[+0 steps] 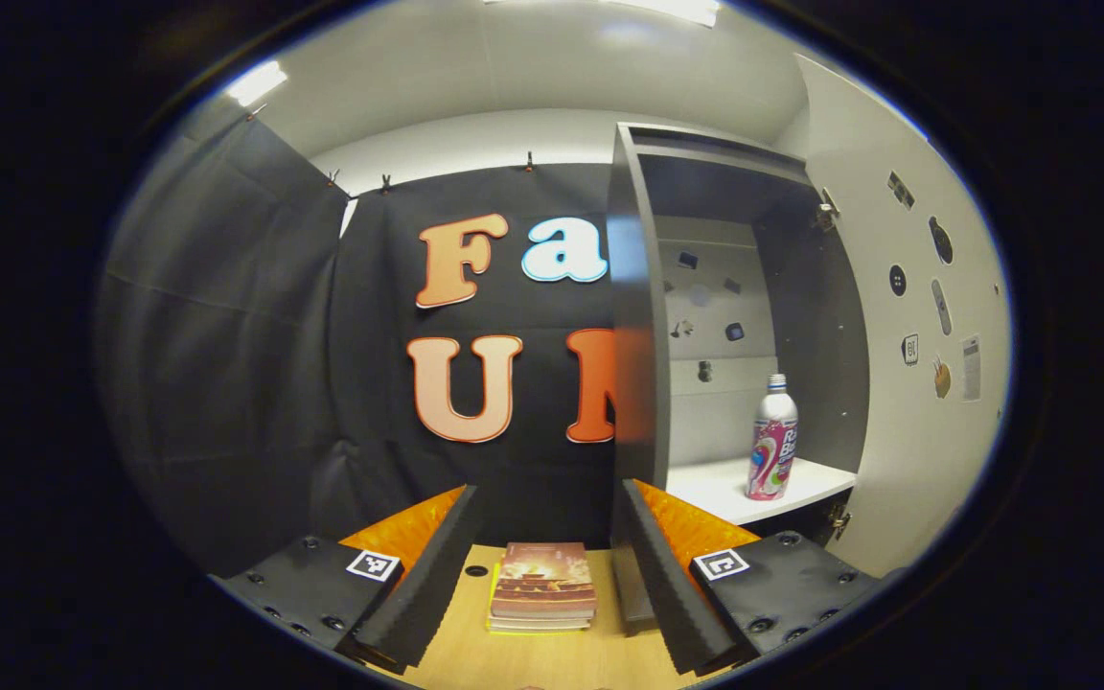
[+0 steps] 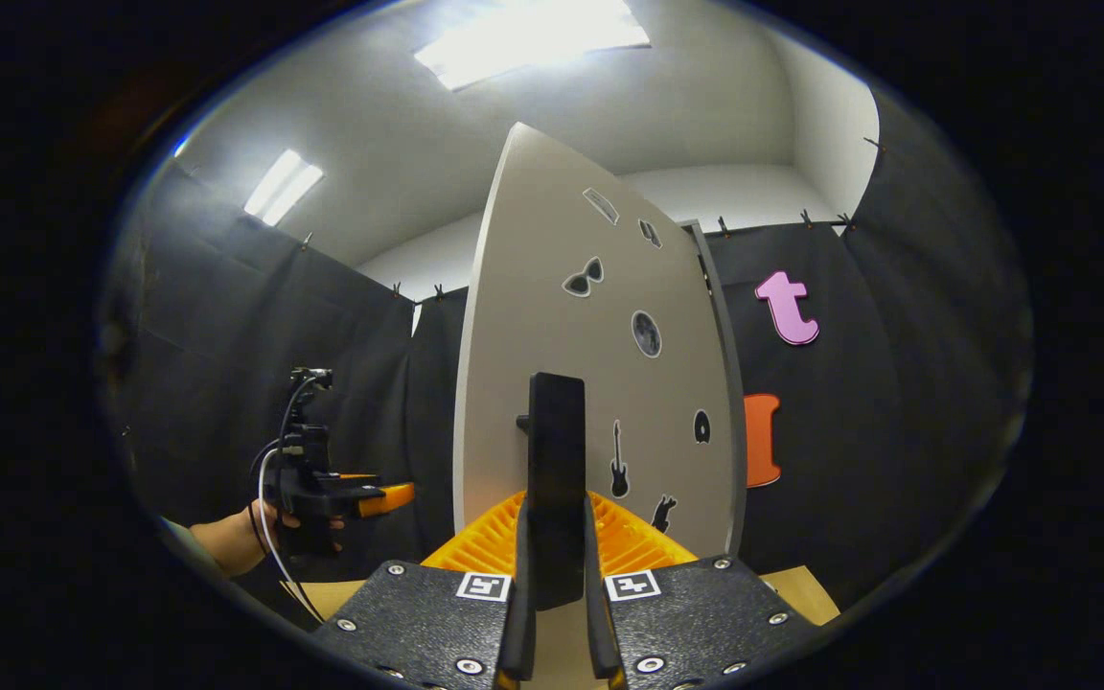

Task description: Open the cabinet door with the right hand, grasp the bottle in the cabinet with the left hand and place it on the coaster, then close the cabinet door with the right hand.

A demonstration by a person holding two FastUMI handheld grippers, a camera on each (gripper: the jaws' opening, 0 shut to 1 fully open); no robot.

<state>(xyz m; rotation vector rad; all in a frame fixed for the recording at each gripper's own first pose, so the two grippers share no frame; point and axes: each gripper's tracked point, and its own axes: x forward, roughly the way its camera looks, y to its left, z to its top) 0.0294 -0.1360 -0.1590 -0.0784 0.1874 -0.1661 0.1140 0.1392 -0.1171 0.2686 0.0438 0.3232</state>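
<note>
The grey cabinet (image 1: 633,316) stands with its door (image 1: 907,383) swung wide to the right. A white bottle with a pink label (image 1: 772,441) stands upright on the cabinet's white shelf (image 1: 705,489). My left gripper (image 1: 547,565) is open, low over the table, to the left of and short of the bottle. In the right gripper view, my right gripper (image 2: 557,585) is shut on the door's dark vertical handle (image 2: 557,470), with the door (image 2: 600,345) rising in front of it. The left gripper (image 2: 332,489), held by a hand, shows at the far left.
A small stack of books (image 1: 542,585) lies on the wooden table (image 1: 533,661) between my left gripper's fingers. Stickers dot the door's inner face and the cabinet's back wall. Black cloth walls close the booth on the left and behind.
</note>
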